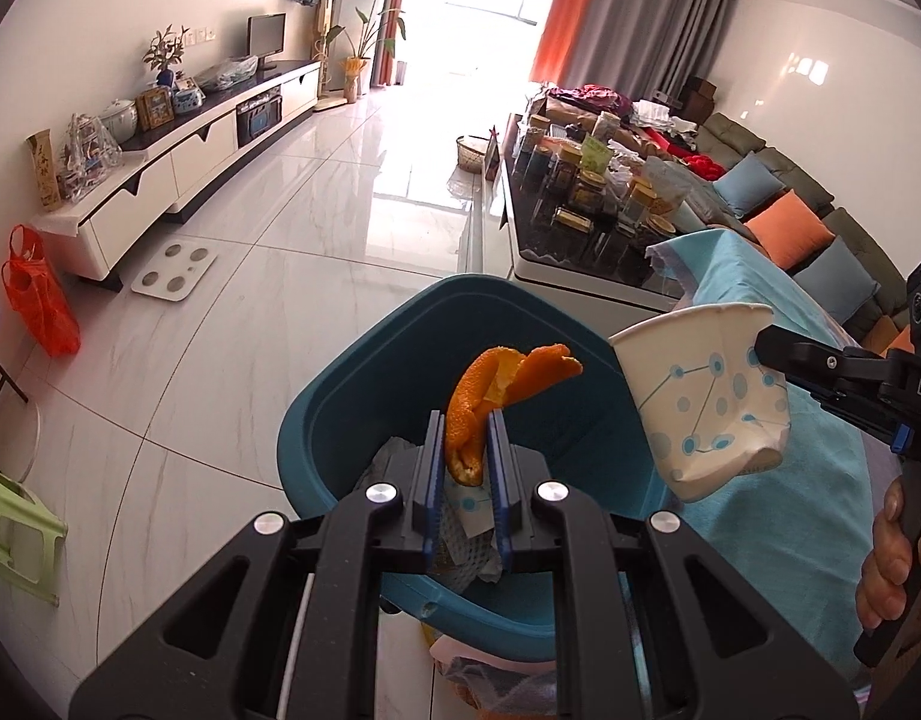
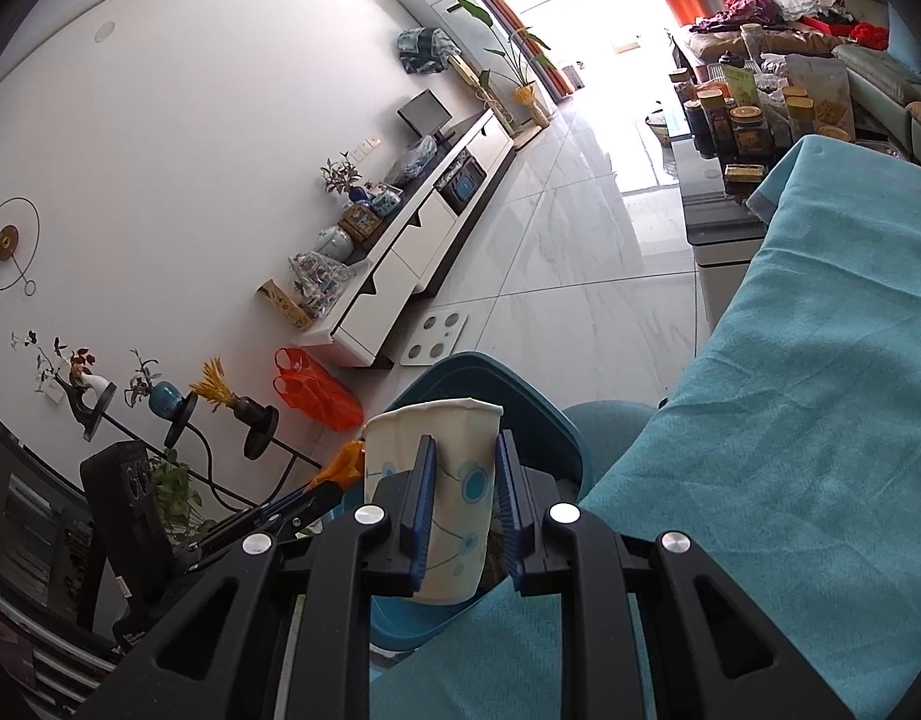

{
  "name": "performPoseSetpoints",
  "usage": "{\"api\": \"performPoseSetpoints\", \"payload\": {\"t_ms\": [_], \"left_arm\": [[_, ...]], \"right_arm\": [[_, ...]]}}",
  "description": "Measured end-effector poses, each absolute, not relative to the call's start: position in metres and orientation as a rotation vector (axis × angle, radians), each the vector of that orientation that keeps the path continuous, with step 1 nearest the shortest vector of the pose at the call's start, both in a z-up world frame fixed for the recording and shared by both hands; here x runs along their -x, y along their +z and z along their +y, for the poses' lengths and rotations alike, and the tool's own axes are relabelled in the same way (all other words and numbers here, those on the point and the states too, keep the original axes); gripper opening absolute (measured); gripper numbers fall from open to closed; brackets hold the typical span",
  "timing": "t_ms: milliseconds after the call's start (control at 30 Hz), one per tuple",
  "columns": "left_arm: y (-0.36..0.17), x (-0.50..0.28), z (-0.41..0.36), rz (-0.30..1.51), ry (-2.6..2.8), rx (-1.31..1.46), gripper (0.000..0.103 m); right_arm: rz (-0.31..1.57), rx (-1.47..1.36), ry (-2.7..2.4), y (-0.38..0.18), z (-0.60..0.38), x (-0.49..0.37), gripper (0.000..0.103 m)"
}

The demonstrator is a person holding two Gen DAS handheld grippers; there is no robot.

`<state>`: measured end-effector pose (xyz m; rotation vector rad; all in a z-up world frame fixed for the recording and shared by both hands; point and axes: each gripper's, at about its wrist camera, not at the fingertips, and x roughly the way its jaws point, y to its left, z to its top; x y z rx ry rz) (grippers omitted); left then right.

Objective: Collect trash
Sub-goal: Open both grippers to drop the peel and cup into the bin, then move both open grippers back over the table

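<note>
The left gripper point(image 1: 466, 450) has its jaws pinching an orange peel point(image 1: 496, 396), which curls up and out past the fingertips and hangs over the open mouth of the teal bin point(image 1: 352, 396). Inside the bin, under the peel, lie crumpled paper scraps point(image 1: 466, 516), one printed with blue dots. The right gripper point(image 2: 460, 474) has its jaws squeezing a white paper cup point(image 2: 430, 438) with blue dot-and-line print; in the left wrist view the cup point(image 1: 700, 396) is dented at its base and tilted, held just beside the bin's right rim and above the edge of the teal cloth point(image 2: 790, 420). That cloth covers the surface to the right of the bin and runs close against the bin's side, so the room on that side is tight. Beyond the cloth's far corner stands a dark-topped coffee table point(image 1: 520, 228) crowded with jars point(image 1: 580, 180), its edge near the cloth. To the left of the bin the white tiled floor point(image 1: 220, 330) spreads wide, with a bathroom scale point(image 1: 173, 271) lying flat near the low white TV cabinet point(image 1: 178, 168), a red plastic bag point(image 1: 37, 294) beside the cabinet's near end, and a green stool point(image 1: 13, 528) at the left edge of the view.
</note>
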<state>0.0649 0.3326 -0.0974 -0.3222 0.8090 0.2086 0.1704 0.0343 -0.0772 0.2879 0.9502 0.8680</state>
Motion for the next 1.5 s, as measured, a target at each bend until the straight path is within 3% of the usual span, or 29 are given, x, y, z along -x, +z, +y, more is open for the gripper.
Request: {"api": "performPoseSetpoints", "payload": {"t_ms": [367, 600, 800, 1200, 1500], "left_arm": [[-0.117, -0.076, 0.339, 0.85, 0.231, 0.345, 0.015], [-0.13, -0.08, 0.343, 0.87, 0.233, 0.373, 0.017], [-0.128, -0.076, 0.338, 0.853, 0.216, 0.364, 0.037], [-0.085, -0.061, 0.268, 0.714, 0.022, 0.259, 0.061], [-0.069, -0.076, 0.149, 0.688, -0.265, 0.174, 0.062]], "right_arm": [[1.006, -0.259, 0.838, -0.09, 0.055, -0.177, 0.019], [1.029, -0.225, 0.824, -0.096, 0.065, -0.178, 0.026], [1.021, -0.228, 0.826, -0.095, 0.055, -0.175, 0.03], [0.836, -0.154, 0.786, -0.055, -0.021, -0.13, 0.046], [0.741, -0.172, 0.549, -0.044, -0.151, -0.093, 0.048]]}}
